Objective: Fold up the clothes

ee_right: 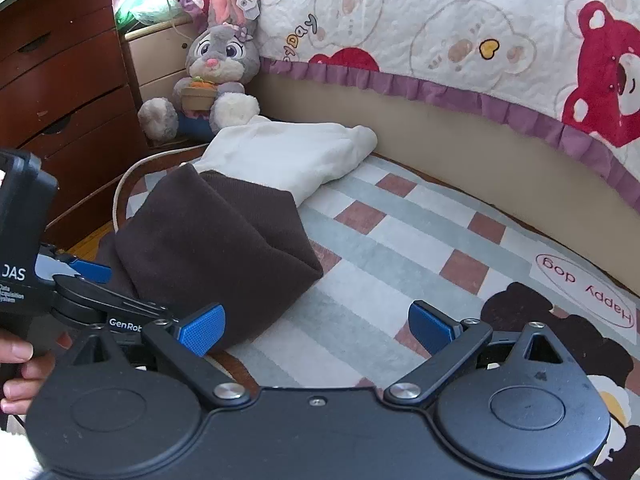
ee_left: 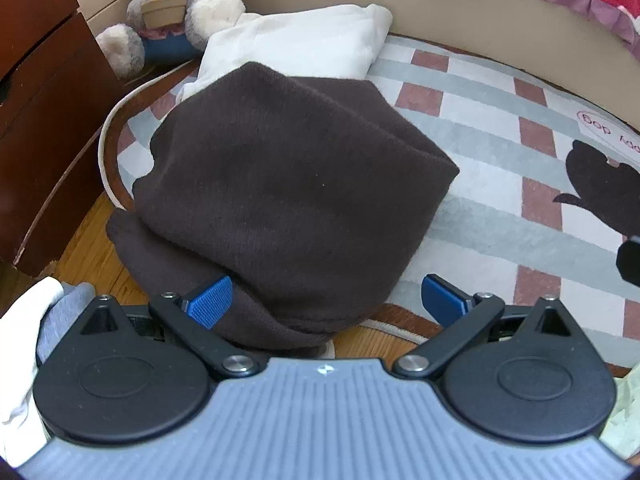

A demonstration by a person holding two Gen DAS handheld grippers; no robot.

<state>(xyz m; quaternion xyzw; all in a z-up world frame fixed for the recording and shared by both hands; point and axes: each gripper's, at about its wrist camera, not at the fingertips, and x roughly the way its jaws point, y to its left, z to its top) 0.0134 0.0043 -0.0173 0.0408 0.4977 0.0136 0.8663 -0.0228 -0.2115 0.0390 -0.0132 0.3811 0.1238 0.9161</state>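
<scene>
A dark brown knit garment (ee_left: 288,184) lies folded in a thick bundle at the left end of a checked rug (ee_left: 480,184); it also shows in the right wrist view (ee_right: 212,240). A folded white garment (ee_left: 296,44) lies behind it, also seen from the right wrist (ee_right: 288,156). My left gripper (ee_left: 326,300) is open, its jaws wide apart over the bundle's near edge, holding nothing. My right gripper (ee_right: 316,326) is open and empty, just right of the bundle's near corner. The left gripper (ee_right: 92,270) shows at the left edge of the right wrist view.
A grey plush rabbit (ee_right: 218,76) sits in the far left corner by a brown dresser (ee_right: 64,76). A bed with a bear-print quilt (ee_right: 460,24) borders the rug's far side. Wood floor (ee_left: 92,248) shows left of the rug.
</scene>
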